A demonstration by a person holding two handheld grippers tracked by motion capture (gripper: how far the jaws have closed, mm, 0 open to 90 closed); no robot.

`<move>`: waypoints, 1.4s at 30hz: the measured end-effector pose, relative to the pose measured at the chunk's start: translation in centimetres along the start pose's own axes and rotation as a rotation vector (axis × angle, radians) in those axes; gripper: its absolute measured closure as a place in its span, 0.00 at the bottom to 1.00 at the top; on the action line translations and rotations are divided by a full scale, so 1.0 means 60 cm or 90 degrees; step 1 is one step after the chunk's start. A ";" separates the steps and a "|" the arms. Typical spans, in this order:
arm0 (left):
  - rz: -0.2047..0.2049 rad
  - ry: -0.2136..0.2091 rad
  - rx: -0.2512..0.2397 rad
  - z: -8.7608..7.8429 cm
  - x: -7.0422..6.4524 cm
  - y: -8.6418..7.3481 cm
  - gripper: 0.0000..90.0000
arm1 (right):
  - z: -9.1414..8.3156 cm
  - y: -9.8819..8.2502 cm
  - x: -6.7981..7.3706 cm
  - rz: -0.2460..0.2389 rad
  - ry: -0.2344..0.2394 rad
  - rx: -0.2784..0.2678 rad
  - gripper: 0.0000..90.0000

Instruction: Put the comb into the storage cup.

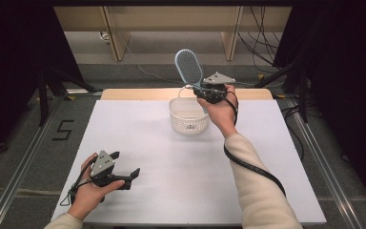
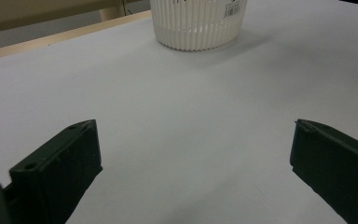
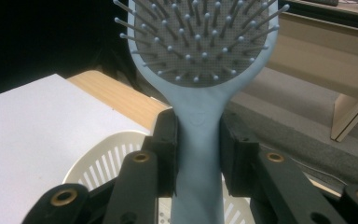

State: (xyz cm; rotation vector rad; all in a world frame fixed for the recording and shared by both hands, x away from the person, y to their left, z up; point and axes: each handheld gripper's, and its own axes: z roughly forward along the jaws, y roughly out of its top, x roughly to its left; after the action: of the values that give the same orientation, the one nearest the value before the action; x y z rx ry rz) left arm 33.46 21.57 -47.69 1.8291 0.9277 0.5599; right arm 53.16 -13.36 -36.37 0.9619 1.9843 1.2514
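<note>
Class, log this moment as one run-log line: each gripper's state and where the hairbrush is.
right gripper: shut on hairbrush handle, above basket | left gripper: open, near table front | hairbrush: head up

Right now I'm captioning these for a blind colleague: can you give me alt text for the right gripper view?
A light blue hairbrush stands upright, its handle clamped between the black tongs of the right gripper, bristles facing the camera. Below it sits a white slotted basket on a white table, with wooden furniture and grey floor behind.
</note>
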 end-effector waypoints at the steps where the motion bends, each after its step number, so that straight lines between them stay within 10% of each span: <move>1: 0.000 0.000 0.000 0.000 0.000 0.000 0.01 | 0.001 0.000 0.000 0.001 0.000 0.000 0.78; 42: -0.001 0.001 -0.001 0.000 0.000 0.000 0.02 | 0.027 0.000 0.007 -0.012 0.006 -0.003 0.78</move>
State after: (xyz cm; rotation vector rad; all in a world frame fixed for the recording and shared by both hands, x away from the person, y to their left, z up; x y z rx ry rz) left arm 33.49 21.59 -47.69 1.8273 0.9292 0.5614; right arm 54.21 -12.22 -37.06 0.9351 1.9919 1.2529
